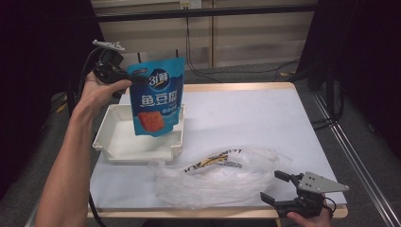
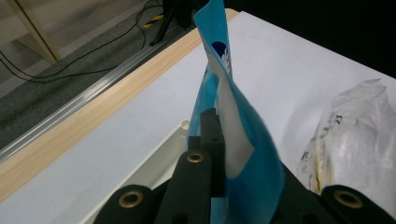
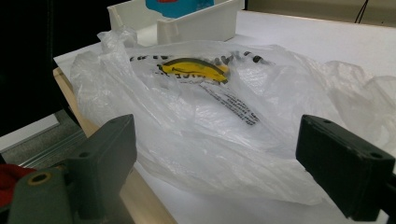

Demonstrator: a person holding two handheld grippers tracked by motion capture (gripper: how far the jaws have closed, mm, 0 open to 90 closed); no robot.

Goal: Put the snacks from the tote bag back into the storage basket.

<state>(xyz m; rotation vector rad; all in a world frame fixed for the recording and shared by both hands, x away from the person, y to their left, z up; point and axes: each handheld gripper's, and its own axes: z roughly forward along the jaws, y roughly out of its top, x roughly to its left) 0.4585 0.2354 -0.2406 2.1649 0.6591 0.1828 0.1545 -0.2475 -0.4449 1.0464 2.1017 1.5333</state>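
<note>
A wood-edged worktop (image 1: 283, 86) under a white sheet (image 1: 246, 118) carries a white plastic tray (image 1: 109, 142) and, just beside it, a crumpled clear plastic bag (image 1: 213, 179).

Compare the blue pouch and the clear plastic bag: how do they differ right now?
The blue pouch is opaque with bold print; the plastic bag is see-through and crumpled. The pouch hangs upright over the white tray, while the bag lies flat on the table. The left gripper is shut on the pouch's top edge; the right gripper stands open beside the bag, not gripping it. Both are soft packaging with printing on them.
</note>
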